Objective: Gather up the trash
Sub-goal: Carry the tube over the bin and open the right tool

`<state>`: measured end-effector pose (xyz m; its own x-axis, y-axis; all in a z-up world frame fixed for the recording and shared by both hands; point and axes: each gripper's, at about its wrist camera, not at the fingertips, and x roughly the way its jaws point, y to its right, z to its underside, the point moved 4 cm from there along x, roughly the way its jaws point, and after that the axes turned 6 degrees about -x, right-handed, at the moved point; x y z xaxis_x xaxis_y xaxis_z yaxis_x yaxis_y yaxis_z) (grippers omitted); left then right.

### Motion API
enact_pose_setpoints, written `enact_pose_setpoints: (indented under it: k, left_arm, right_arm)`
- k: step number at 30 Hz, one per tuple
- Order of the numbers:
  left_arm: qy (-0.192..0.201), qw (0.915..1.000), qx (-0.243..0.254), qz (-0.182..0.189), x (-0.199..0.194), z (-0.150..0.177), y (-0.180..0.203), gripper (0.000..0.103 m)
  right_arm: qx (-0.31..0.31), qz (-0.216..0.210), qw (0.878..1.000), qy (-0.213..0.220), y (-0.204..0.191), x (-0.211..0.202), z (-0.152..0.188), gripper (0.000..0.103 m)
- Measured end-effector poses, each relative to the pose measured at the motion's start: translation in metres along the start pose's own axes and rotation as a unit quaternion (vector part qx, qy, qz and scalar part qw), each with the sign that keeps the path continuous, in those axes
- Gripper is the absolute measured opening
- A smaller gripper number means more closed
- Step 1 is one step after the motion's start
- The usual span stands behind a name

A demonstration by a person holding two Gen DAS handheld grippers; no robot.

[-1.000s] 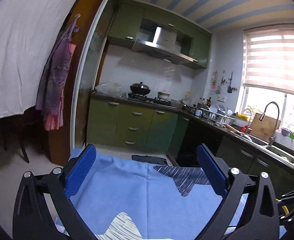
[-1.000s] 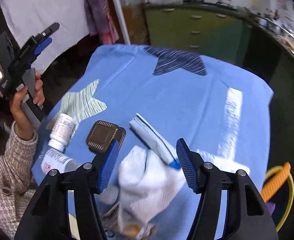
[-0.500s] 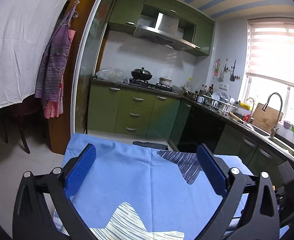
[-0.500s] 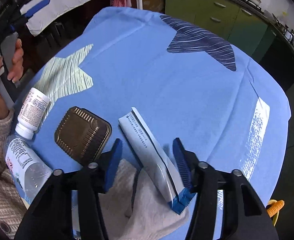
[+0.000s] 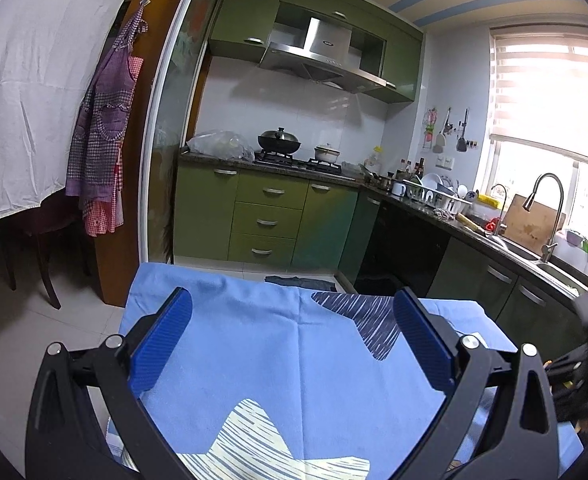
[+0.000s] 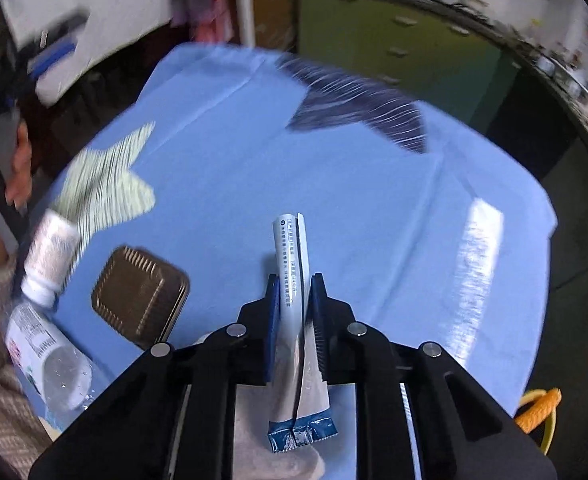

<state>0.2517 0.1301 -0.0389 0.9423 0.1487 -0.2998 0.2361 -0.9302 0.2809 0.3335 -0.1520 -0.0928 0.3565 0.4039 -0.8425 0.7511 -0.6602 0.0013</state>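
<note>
My right gripper [image 6: 295, 294] is shut on a silver-and-blue foil wrapper [image 6: 292, 256], which sticks out forward between the blue pads over the blue tablecloth [image 6: 333, 184]. A crumpled white tissue [image 6: 278, 456] lies under the gripper. A brown plastic tray [image 6: 140, 296], a white pill bottle [image 6: 52, 258] and a clear plastic bottle [image 6: 46, 356] lie at the left. My left gripper [image 5: 294, 344] is open and empty, held above the tablecloth [image 5: 278, 344], facing the kitchen; it shows at the upper left of the right wrist view [image 6: 50, 52].
Green kitchen cabinets [image 5: 270, 220] and a counter with a sink [image 5: 533, 256] stand beyond the table. A chair [image 5: 34, 240] and a hanging apron [image 5: 102, 152] are at the left. A yellow-rimmed bin with an orange object [image 6: 541, 412] sits by the table's right edge.
My right gripper has closed on the foil wrapper and lifted it, and now it points forward. My left gripper tilted up slightly, staying open.
</note>
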Motion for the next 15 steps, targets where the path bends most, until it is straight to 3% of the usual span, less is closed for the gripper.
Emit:
enact_pose_setpoints:
  k: [4,8,11,15]
  left_arm:
    - [-0.002,1.0,0.001,0.003,0.0,0.0,0.002,0.096]
    - [-0.008,0.9999,0.006,0.007,0.001,0.003,0.005,0.096]
    - [-0.013,0.9998,0.01,0.013,0.001,0.005,0.008,0.096]
    - [-0.015,0.9994,0.018,0.027,-0.004,0.005,0.015,0.096]
  right_arm:
    - [0.06,0.028,0.996,0.053,0.035,-0.052,0.01,0.016]
    - [0.14,0.086,0.981,0.101,0.089,-0.117,0.041,0.017]
    - [0.201,0.13,0.966,0.1,0.128,-0.144,0.081,0.018]
    - [0.245,0.191,0.948,0.065,0.163,-0.148,0.136,0.018]
